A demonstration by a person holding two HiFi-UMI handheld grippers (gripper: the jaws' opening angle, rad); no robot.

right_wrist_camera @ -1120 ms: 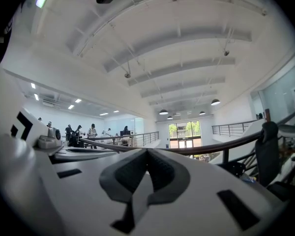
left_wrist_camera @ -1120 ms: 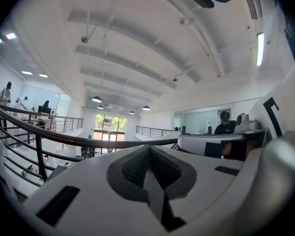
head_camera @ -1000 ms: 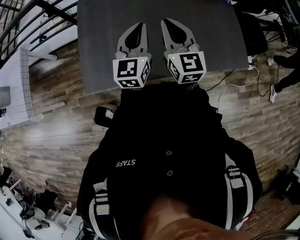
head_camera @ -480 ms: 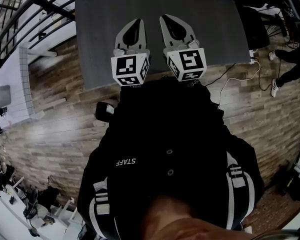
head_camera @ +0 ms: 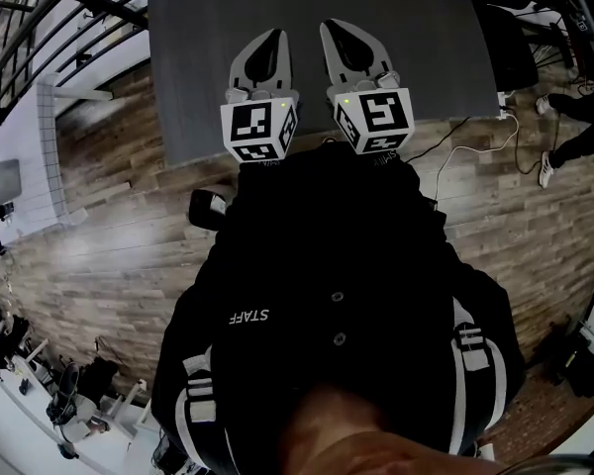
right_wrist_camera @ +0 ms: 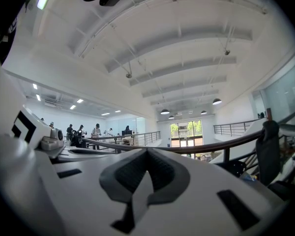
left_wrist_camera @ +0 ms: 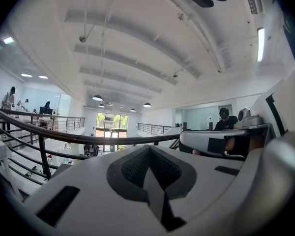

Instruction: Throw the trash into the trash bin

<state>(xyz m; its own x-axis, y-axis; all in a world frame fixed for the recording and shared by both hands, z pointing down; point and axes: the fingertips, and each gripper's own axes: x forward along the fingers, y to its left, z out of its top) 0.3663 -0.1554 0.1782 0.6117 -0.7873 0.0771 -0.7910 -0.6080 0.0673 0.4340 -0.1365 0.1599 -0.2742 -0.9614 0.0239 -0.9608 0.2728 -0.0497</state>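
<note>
Closest to my head camera is the black jacket (head_camera: 337, 295) of the person carrying the rig. It has white striped sleeves, and the white word "STAFF" (head_camera: 247, 317) reads upside down from here.

Just past the jacket, the two marker cubes sit over the near edge of the dark grey table (head_camera: 426, 57), each printed with black-and-white squares. The left cube (head_camera: 257, 132) and the right cube (head_camera: 376, 119) are side by side, close but apart.

The left gripper (head_camera: 273, 38) reaches out level over the near half of the table. Its own view shows its jaws pressed together with nothing between them (left_wrist_camera: 148, 151). The right gripper (head_camera: 333, 32) lies beside it in the same way, also closed and empty (right_wrist_camera: 146, 154).

I cannot place the trash or the bin from these views.

By the table's near right corner a white cable (head_camera: 475, 171) trails across the wood floor (head_camera: 109, 236). Further right, someone's legs and white shoes (head_camera: 564, 151) show at the picture's edge.

Beyond the jaws, both gripper views show a dark railing (left_wrist_camera: 64, 136) and a white arched ceiling with hanging lamps (right_wrist_camera: 216, 101). Small figures (right_wrist_camera: 96, 130) stand far off on a gallery, and I can read no writing there.
</note>
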